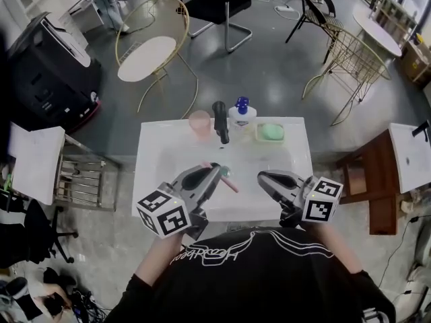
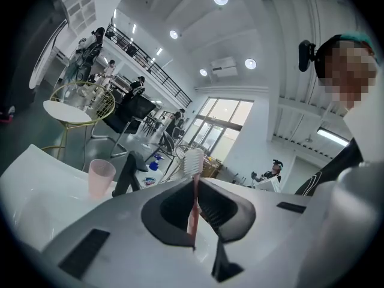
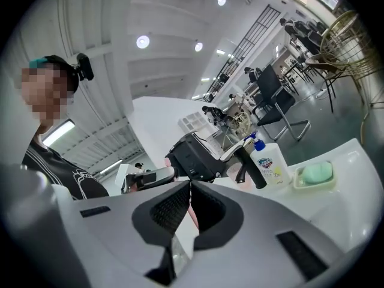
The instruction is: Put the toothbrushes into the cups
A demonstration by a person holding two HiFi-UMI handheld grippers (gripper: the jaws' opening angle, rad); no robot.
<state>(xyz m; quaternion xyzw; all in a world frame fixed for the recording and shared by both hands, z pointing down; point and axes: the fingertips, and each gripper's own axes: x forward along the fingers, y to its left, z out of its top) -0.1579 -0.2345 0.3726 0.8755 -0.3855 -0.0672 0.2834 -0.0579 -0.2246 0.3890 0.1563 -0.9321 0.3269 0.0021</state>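
A pink toothbrush (image 1: 229, 180) with white bristles (image 2: 193, 159) is clamped in my left gripper (image 1: 219, 169), low over the front of the white washbasin top (image 1: 291, 155). In the left gripper view the brush head sticks up past the jaw tips of the left gripper (image 2: 194, 182). A pink cup (image 1: 200, 124) stands at the back of the basin, left of the black tap (image 1: 220, 120); it also shows in the left gripper view (image 2: 101, 177). My right gripper (image 1: 262, 176) hangs beside the left one, jaws together with nothing seen held (image 3: 191, 184).
A white soap bottle with a blue pump (image 1: 242, 114) and a green soap in a dish (image 1: 271, 132) stand right of the tap. Wire chairs (image 1: 156, 49) and a wooden stand (image 1: 372, 173) surround the basin.
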